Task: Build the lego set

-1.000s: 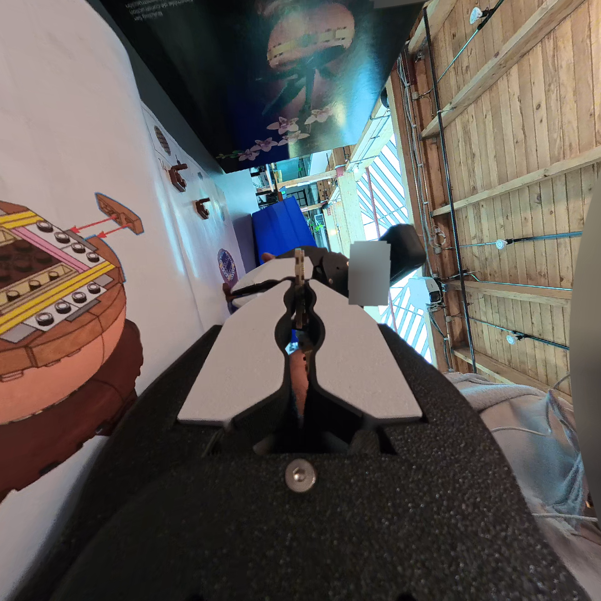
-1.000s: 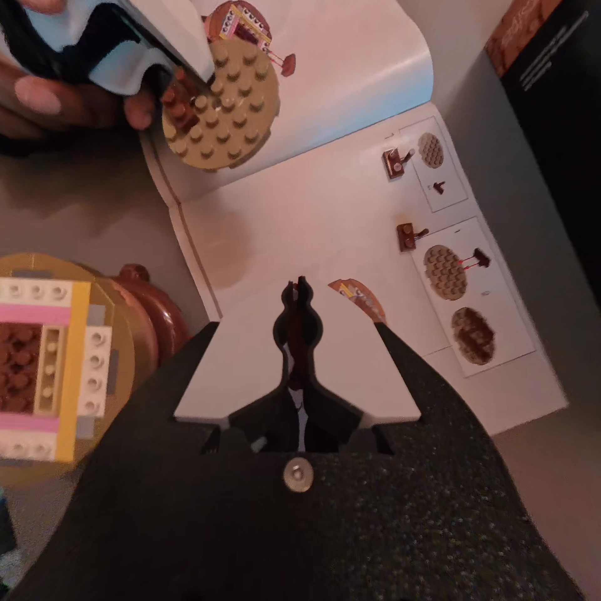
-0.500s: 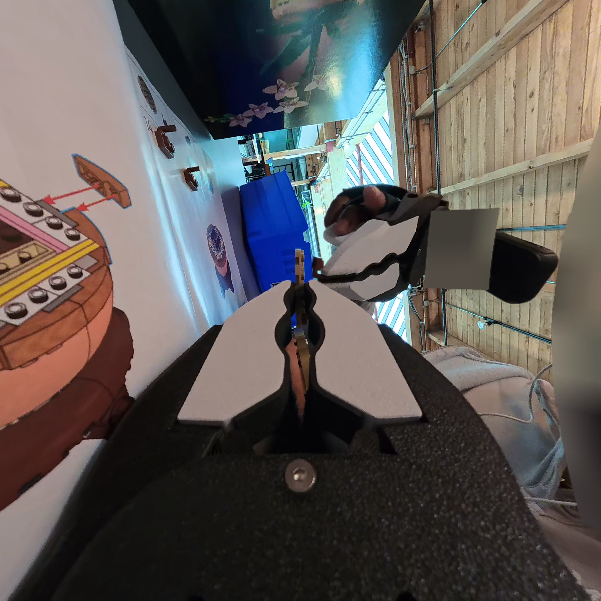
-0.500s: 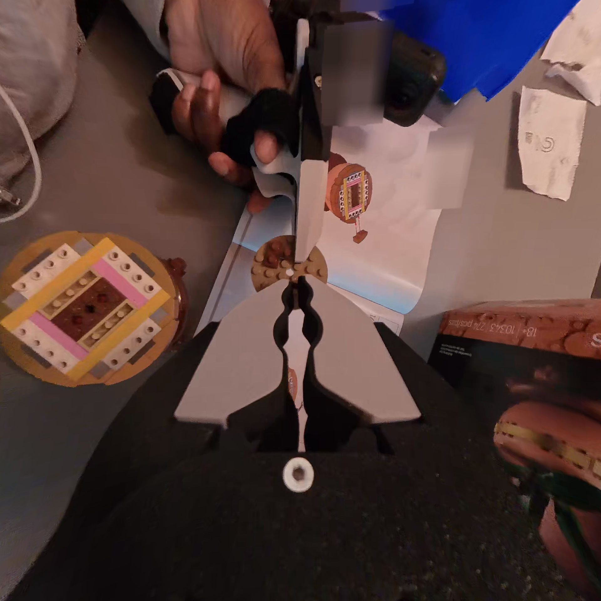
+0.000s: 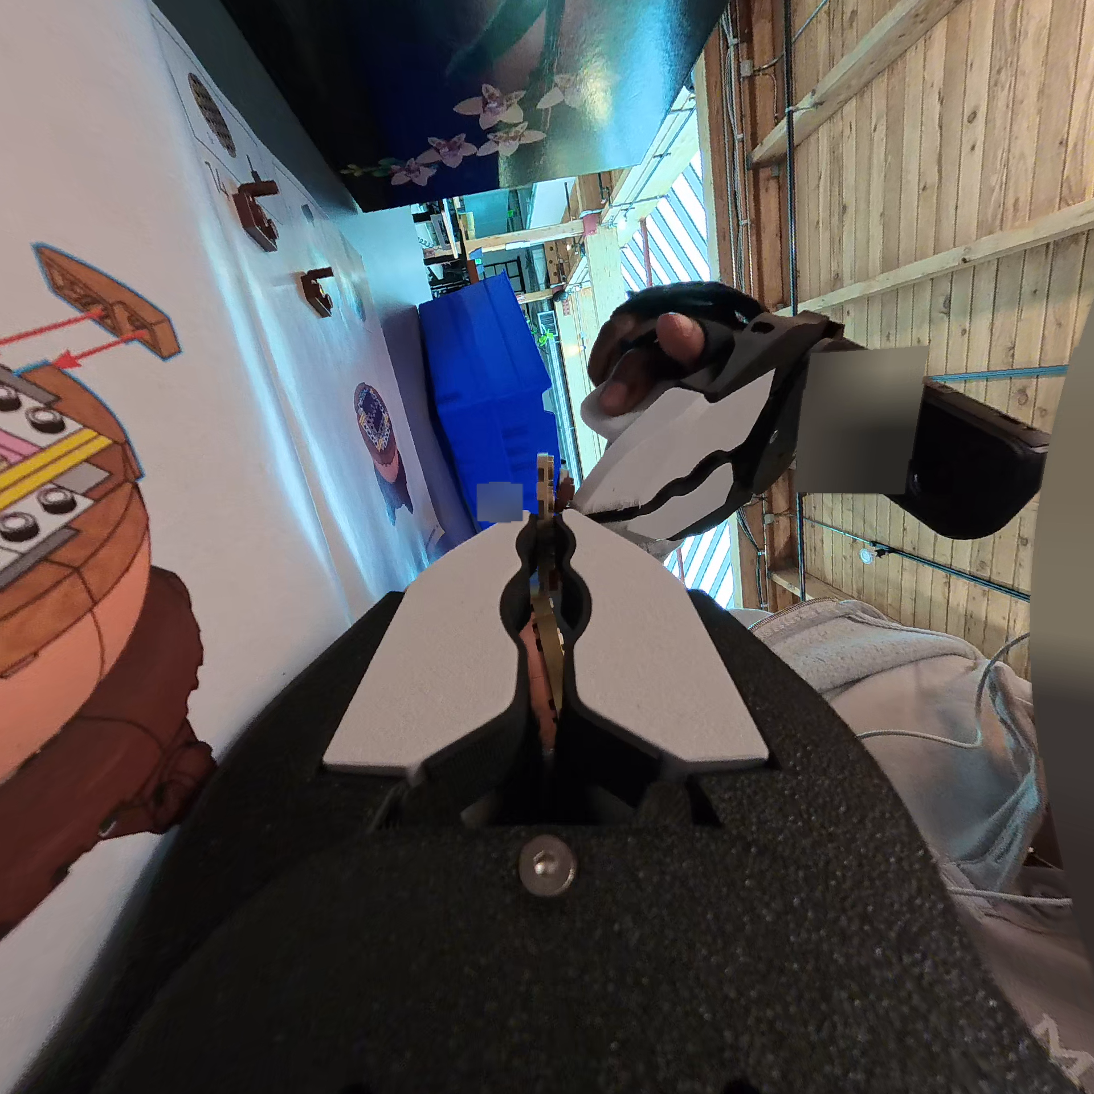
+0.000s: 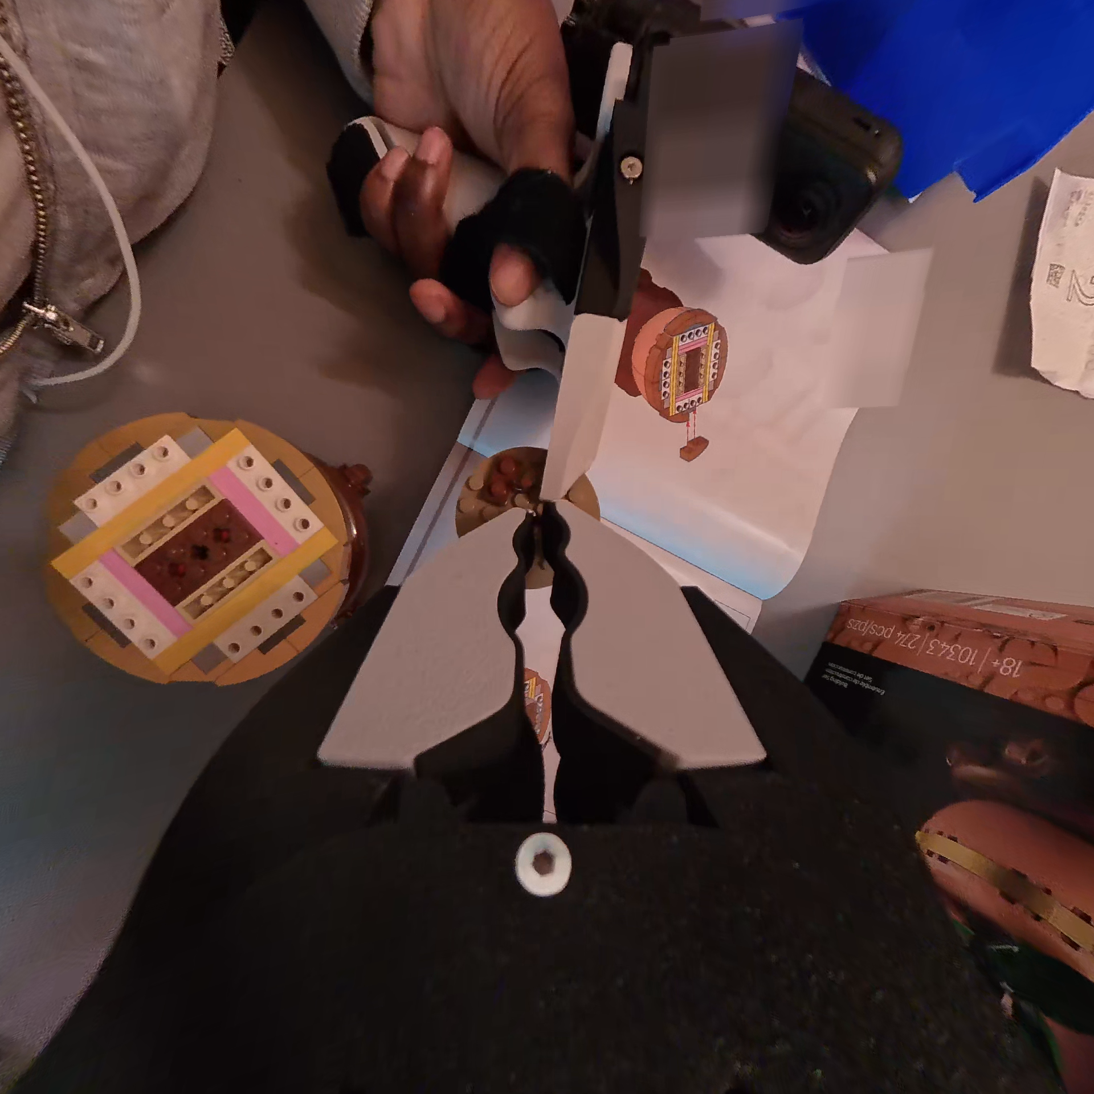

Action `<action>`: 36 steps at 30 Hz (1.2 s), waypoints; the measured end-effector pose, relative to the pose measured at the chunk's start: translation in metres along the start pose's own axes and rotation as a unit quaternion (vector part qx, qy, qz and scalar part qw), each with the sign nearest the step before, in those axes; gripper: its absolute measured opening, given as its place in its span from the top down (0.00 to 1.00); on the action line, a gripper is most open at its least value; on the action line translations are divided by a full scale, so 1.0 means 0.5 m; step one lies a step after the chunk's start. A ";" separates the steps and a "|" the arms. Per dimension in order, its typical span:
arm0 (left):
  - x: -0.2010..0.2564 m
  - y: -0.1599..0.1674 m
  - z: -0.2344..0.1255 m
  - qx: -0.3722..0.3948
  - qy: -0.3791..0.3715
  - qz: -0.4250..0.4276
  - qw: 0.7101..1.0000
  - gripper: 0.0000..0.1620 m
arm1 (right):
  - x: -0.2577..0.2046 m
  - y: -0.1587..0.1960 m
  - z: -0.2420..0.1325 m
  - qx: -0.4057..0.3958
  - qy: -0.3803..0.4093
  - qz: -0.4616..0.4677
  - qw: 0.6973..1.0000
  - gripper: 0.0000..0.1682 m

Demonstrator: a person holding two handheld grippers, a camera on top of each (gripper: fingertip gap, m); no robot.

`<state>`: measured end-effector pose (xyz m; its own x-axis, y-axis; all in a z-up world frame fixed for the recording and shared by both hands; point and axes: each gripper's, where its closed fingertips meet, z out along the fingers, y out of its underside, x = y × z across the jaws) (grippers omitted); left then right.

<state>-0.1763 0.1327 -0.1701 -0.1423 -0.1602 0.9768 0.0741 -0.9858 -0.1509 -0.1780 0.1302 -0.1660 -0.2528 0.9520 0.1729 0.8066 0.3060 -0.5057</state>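
Note:
My left gripper [image 5: 547,521] is shut on a tan round studded plate [image 5: 544,479], held edge-on in its own view. In the right wrist view that plate [image 6: 479,497] shows its face, with small brown pieces [image 6: 506,479] on it, held over the open instruction booklet [image 6: 740,473]. My right gripper [image 6: 541,515] is shut, and its tip touches the plate just beside the left gripper [image 6: 553,494]. In the left wrist view the right gripper [image 5: 583,503] holds a small dark brown piece [image 5: 567,490] against the plate. The round tan build [image 6: 189,550], topped with white, pink and yellow plates, rests on the grey table at left.
The set's box [image 6: 947,663] lies at right and a blue bin [image 6: 947,77] at the back. A crumpled paper bag [image 6: 1065,284] is at far right. A person's hand [image 6: 473,118] grips the left gripper, with a grey sweatshirt [image 6: 89,118] at upper left. Less than 4 cm separates the two grippers' tips.
My right gripper swung from over the booklet page up to the tan plate and now touches it at its tip. My left gripper kept the plate and shifted only slightly.

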 end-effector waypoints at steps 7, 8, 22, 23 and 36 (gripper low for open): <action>0.000 0.002 0.002 -0.003 0.000 -0.001 1.000 0.98 | -0.001 0.000 0.004 0.000 -0.013 0.006 1.000 0.98; 0.000 0.002 0.002 -0.002 0.001 -0.001 1.000 0.98 | -0.001 0.000 0.003 0.002 -0.013 0.010 1.000 0.98; 0.000 -0.001 0.001 0.001 0.003 -0.007 1.000 0.98 | 0.009 -0.001 -0.004 0.039 0.012 0.019 0.999 0.93; 0.000 -0.001 0.000 0.001 0.004 -0.008 1.000 0.98 | 0.011 -0.004 -0.009 0.047 0.016 0.023 0.998 0.93; 0.009 -0.010 -0.006 0.015 0.020 -0.012 1.000 0.98 | 0.038 0.052 -0.012 0.328 -0.059 0.595 0.731 0.66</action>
<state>-0.1803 0.1366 -0.1652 -0.1846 -0.1390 0.9729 0.1002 -0.9874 -0.1221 -0.1584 0.1560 -0.1707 0.3434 0.5313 -0.7745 0.0733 -0.8372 -0.5419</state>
